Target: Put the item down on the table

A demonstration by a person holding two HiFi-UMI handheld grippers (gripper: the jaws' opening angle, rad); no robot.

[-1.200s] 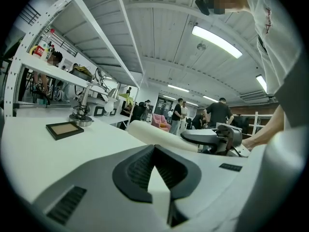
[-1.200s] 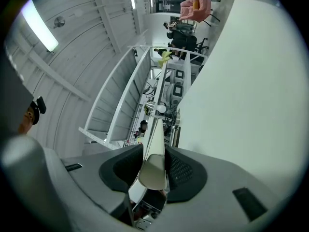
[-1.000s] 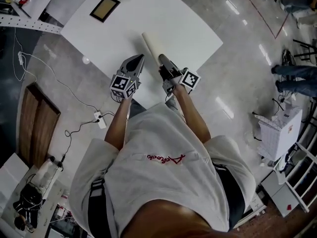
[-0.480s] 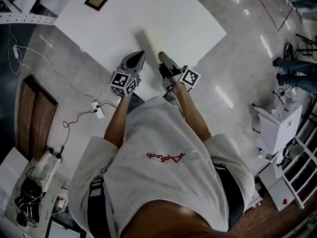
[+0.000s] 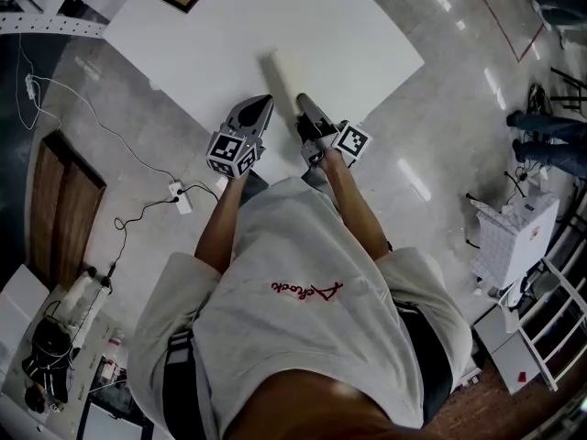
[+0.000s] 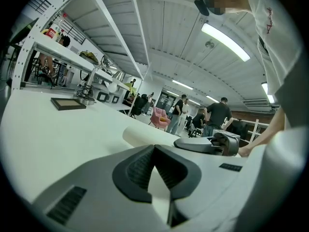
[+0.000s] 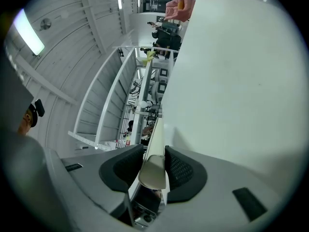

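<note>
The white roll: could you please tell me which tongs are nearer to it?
Right. The right tongs grip the near end of the white roll; the left tongs sit shut just beside it.

Left gripper (image 6: 154, 148) fingers touch, empty, over the white table (image 6: 48, 134); cream roll (image 6: 145, 137) ahead.

- roll (image 5: 281, 73) in my right gripper (image 7: 153, 151): matt cream paper, smooth
- its 2 pads (image 7: 181, 170): black, ribbed, matt
- table (image 5: 348, 26): smooth matt white
- floor (image 5: 440, 108): glossy
</note>
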